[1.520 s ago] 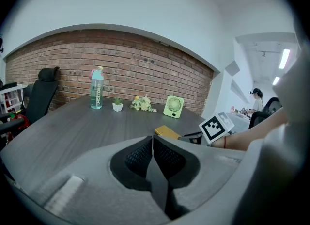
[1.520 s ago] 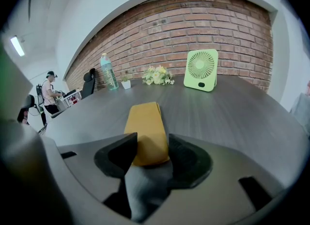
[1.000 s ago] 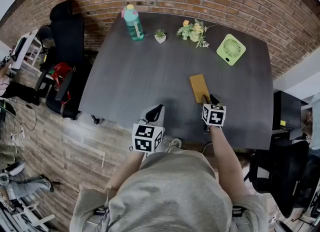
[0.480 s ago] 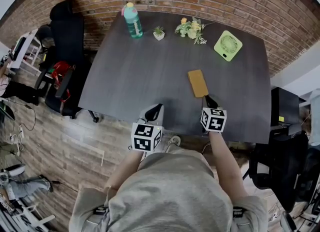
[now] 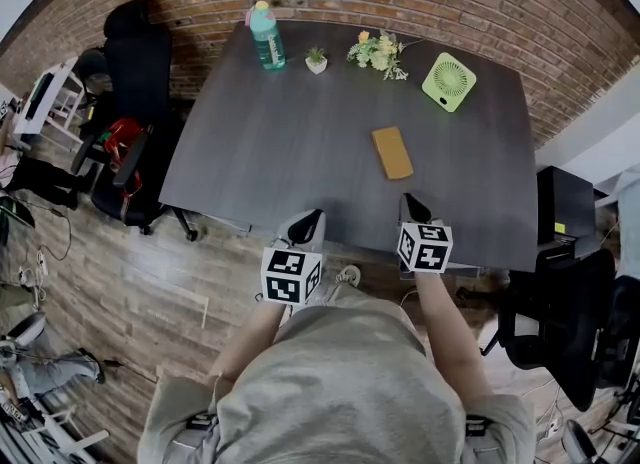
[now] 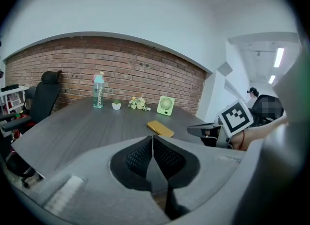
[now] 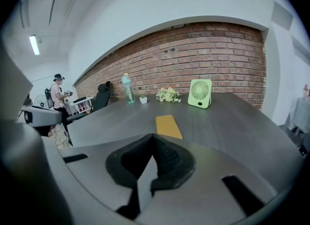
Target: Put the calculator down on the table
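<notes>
The yellow calculator (image 5: 392,153) lies flat on the dark table (image 5: 270,142), right of its middle, with nothing touching it. It shows ahead of both grippers as the same yellow slab (image 6: 160,128) (image 7: 168,125). My right gripper (image 5: 408,202) hovers at the table's near edge, a short way back from the calculator. Its jaws have just been closing and now meet, with nothing between them (image 7: 154,140). My left gripper (image 5: 312,220) hangs at the near edge further left, also shut and empty (image 6: 153,140).
Along the table's far edge stand a teal bottle (image 5: 265,39), a small potted plant (image 5: 316,60), a bunch of flowers (image 5: 376,52) and a green fan (image 5: 448,81). A black office chair (image 5: 140,62) sits left of the table, another (image 5: 560,322) to the right.
My right gripper has let go of the calculator, drawn back from it toward the near edge and risen. The calculator stays flat on the table. The left gripper shifted slightly.
</notes>
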`<state>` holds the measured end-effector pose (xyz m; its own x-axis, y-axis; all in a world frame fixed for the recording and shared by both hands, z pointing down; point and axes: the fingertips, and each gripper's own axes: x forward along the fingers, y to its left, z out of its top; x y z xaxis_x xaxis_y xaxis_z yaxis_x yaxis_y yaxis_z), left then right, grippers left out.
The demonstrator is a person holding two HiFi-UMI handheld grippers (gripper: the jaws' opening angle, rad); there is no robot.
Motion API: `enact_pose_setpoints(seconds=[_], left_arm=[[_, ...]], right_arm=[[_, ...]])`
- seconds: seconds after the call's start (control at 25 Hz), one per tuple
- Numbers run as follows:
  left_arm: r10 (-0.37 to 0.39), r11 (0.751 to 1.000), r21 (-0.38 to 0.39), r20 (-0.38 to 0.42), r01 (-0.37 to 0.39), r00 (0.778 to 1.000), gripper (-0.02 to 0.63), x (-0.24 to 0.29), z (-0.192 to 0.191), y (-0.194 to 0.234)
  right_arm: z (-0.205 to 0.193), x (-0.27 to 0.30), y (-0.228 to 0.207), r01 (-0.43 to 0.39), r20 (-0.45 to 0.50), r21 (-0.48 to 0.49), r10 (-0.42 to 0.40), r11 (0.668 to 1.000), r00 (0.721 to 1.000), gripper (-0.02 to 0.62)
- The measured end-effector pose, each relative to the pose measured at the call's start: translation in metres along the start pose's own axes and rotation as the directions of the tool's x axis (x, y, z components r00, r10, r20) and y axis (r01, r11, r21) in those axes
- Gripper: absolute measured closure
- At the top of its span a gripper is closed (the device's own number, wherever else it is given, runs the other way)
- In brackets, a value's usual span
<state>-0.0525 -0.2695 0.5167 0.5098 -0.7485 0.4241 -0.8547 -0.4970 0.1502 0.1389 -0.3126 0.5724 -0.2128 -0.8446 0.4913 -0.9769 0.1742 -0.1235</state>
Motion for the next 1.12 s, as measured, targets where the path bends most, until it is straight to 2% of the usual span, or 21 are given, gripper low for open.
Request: enact_pose_setpoints(seconds=[0.72,1.12], left_arm=[[-0.021,1.000,0.005,-0.001,0.021,1.000,0.584,-0.072,-0.053,-0.043],[-0.023,1.000,0.008,0.029,0.023,0.999,0.584,-0.113,-0.074,-0.063]], right_arm=[[-0.027,-0.102,0.051,-0.051,0.095,-0.005,0.052,0.999,0.994,0.592],[-0.051,-0.160,0.084,-0.082,0.133,-0.037,0.086,0.996,0.987,0.592]])
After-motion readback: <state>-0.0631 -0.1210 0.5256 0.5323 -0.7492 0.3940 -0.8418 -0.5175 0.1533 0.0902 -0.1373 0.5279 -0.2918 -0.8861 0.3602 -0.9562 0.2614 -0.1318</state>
